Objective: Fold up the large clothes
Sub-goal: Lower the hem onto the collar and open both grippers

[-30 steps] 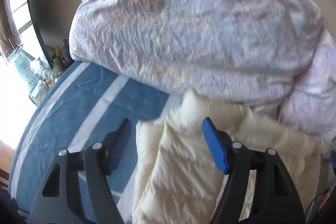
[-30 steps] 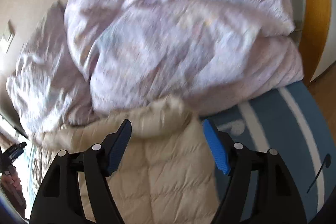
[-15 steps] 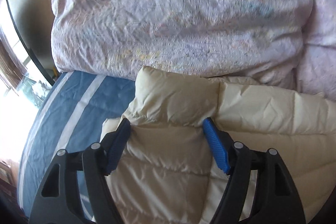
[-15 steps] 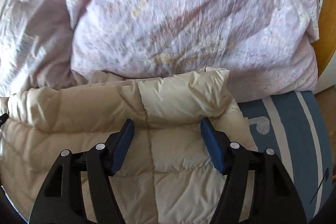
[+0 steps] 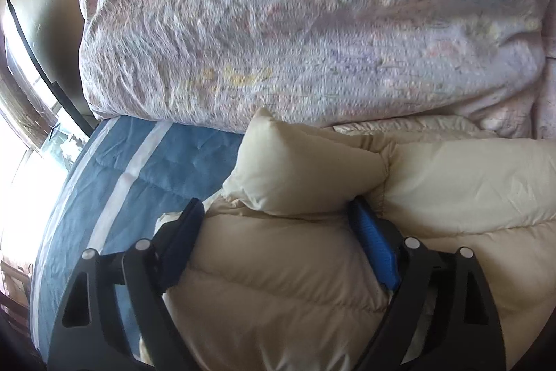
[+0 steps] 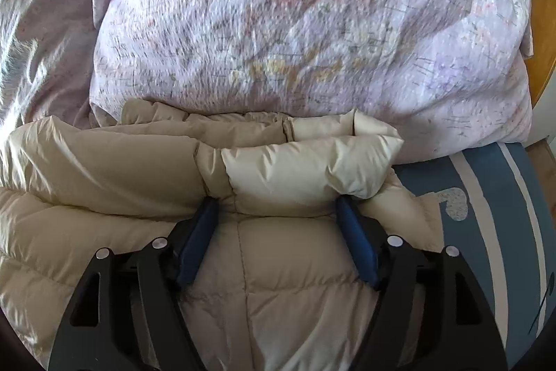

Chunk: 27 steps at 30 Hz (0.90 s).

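A: Cream, puffy: the jacket (image 5: 295, 284) lies on the blue sheet (image 5: 114, 197), and it bulges up between the pads of both grippers.

B: Their jaws?

A: Left gripper (image 5: 278, 214) opening, wide. Right gripper (image 6: 278, 209) also opening; its pads touch the folded edge. The quilt (image 6: 295, 23) is piled behind.

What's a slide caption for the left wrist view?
Left gripper, jaws opening, straddles a folded cream puffer jacket on a blue striped bedsheet.
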Motion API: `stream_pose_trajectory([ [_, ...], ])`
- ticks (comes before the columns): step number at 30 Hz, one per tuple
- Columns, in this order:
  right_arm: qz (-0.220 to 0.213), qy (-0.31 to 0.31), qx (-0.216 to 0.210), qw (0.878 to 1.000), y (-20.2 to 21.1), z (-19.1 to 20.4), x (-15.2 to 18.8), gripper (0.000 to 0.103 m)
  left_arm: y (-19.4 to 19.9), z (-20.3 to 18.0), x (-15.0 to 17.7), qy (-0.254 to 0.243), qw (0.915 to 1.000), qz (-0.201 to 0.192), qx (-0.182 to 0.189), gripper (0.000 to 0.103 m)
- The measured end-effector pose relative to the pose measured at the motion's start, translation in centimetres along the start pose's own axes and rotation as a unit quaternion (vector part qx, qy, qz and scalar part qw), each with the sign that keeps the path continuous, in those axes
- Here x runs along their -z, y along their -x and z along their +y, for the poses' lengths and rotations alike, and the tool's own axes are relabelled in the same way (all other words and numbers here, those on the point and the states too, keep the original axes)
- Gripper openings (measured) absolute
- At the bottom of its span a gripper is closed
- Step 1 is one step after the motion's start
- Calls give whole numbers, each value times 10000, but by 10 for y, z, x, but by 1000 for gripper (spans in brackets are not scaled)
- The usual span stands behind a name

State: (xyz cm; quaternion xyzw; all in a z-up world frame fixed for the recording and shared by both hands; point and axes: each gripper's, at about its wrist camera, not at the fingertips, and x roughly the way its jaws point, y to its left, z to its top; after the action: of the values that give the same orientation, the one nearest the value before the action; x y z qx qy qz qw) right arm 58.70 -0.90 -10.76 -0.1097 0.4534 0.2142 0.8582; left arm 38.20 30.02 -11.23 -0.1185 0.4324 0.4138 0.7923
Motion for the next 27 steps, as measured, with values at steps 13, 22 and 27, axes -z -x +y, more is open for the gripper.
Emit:
stream_pose_trajectory([
  [13,14,-39,-84,10000,-29,22,12,77,-24,-2,7,175,9998,66,85,95],
  [22,60,-122,-122,9998,-29,13,5,79,-39,8,12,283,9995,105,129,97],
  [27,111,-84,-123,9998,-30,13,1,79,-31,8,11,246,9995,157,73,97],
])
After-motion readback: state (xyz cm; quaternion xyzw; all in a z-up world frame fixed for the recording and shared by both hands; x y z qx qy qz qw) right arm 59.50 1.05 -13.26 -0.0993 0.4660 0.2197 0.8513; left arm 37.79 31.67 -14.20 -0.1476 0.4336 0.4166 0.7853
